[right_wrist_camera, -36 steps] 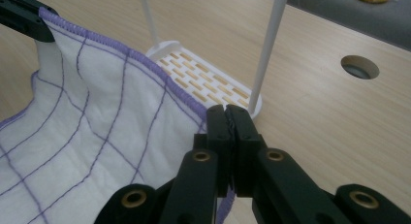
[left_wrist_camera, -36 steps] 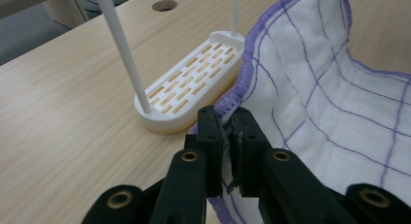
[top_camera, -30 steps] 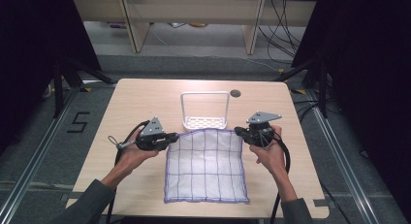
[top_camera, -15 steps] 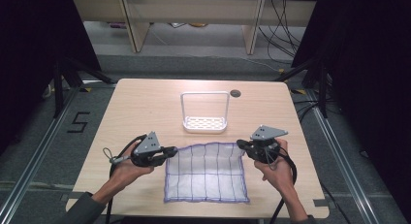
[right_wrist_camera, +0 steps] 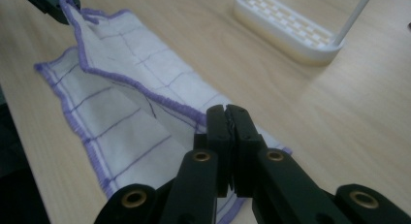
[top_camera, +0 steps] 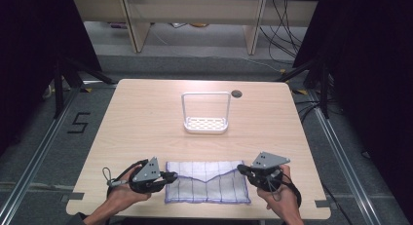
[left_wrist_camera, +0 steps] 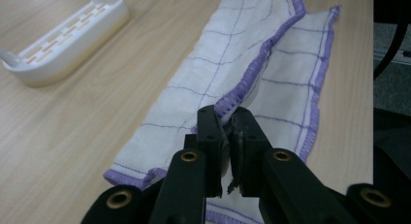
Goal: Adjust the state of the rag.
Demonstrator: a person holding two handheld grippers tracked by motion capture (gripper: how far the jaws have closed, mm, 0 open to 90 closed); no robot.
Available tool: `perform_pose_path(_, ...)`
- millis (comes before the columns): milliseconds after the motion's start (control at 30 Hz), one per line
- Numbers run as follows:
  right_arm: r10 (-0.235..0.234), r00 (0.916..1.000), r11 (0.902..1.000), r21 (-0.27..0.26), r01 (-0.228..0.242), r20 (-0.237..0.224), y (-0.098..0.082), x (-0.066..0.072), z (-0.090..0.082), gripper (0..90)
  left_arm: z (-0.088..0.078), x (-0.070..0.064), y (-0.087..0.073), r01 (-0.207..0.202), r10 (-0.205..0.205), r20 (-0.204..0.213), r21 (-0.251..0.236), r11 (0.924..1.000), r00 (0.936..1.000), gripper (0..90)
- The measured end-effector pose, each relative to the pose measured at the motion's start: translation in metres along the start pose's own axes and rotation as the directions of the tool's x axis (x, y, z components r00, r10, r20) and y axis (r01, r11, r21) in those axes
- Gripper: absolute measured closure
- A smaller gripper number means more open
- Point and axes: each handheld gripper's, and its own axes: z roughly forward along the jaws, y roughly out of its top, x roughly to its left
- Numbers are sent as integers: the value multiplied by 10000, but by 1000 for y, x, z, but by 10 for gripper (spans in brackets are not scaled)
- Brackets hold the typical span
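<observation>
Pinching the purple-hemmed edge, the left gripper (top_camera: 168, 176) is clamped tight on one folded-over corner of the white checked cotton cloth with purple stitched border (top_camera: 207, 187), and the right gripper (top_camera: 242, 169) is clamped on the opposite corner at three o'clock. In the left gripper view the jaws bite right on that hem; same story in the right gripper view. The cloth lies at the table's six o'clock edge, its far half doubled toward the person and the top layer sagging in a shallow V between the two grips. Up at twelve o'clock stands the white plastic slotted tray with a wire hoop handle (top_camera: 206, 123), well apart on the pale wooden table (top_camera: 141, 122). Judging by this, a fold is in hand; next comes laying the corners flush with the near hem, then letting go.
</observation>
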Motion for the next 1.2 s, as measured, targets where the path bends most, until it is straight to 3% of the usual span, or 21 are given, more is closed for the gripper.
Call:
perform_pose_path(100, 203, 9993, 9994, 277, -194, -324, -12, 4, 2, 892, 4, -4, -6, 72, -76, 117, 297, 9995, 9999, 826)
perform_pose_path(133, 172, 9997, 9996, 220, -168, -174, -15, 4, 2, 892, 5, -5, -8, -113, 110, 108, 289, 9995, 9999, 825)
perform_pose_path(167, 286, 9993, 9992, 297, -278, -260, -18, 4, 2, 892, 6, -8, -9, 80, -87, 207, 336, 9994, 9997, 824)
perform_pose_path(333, 609, 9969, 9970, 512, -583, -503, -31, 12, 0, 891, 9, -15, -15, -470, 449, 323, 685, 9965, 9985, 816)
perform_pose_path(400, 495, 9973, 9974, 543, -466, -537, -37, 14, 1, 889, 11, -18, -18, -218, 190, 406, 712, 9972, 9990, 806)
perform_pose_path(433, 561, 9963, 9965, 648, -519, -654, -39, 16, 1, 886, 10, -18, -18, -435, 400, 451, 782, 9960, 9982, 799)
perform_pose_path(567, 807, 9919, 9928, 959, -712, -985, -46, 19, 1, 844, 10, -23, -22, -182, 135, 592, 800, 9966, 9982, 729)
perform_pose_path(667, 989, 9882, 9905, 1074, -864, -1173, -49, 22, 0, 684, 5, -26, -21, 523, -581, 800, 726, 9960, 9951, 575)
perform_pose_path(767, 1143, 9905, 9919, 646, -1095, -759, -48, 18, -7, 616, -3, -26, -17, 991, -1024, 699, 492, 9939, 9923, 435)
perform_pose_path(867, 1733, 9844, 9846, 295, -1724, -294, -45, 13, -14, 559, -11, -18, -10, 1006, -1013, 274, 245, 9946, 9945, 384)
perform_pose_path(933, 1778, 9841, 9833, 393, -1777, -1, -46, 10, -13, 559, -13, -10, -6, 1420, -1420, 0, 35, 9899, 9899, 378)
perform_pose_path(967, 1761, 9843, 9831, 479, -1766, 154, -47, 8, -11, 555, -14, -3, -5, 1371, -1370, -201, 81, 9905, 9904, 378)
perform_pose_path(1133, 2372, 9696, 9670, 804, -2416, 606, -51, 8, -8, 511, -5, 26, -3, 2129, -2134, -994, -163, 9769, 9719, 382)
perform_pose_path(1200, 2364, 9685, 9659, 894, -2429, 778, -52, 9, -7, 496, 1, 37, -3, 2289, -2251, -1192, 193, 9733, 9670, 382)
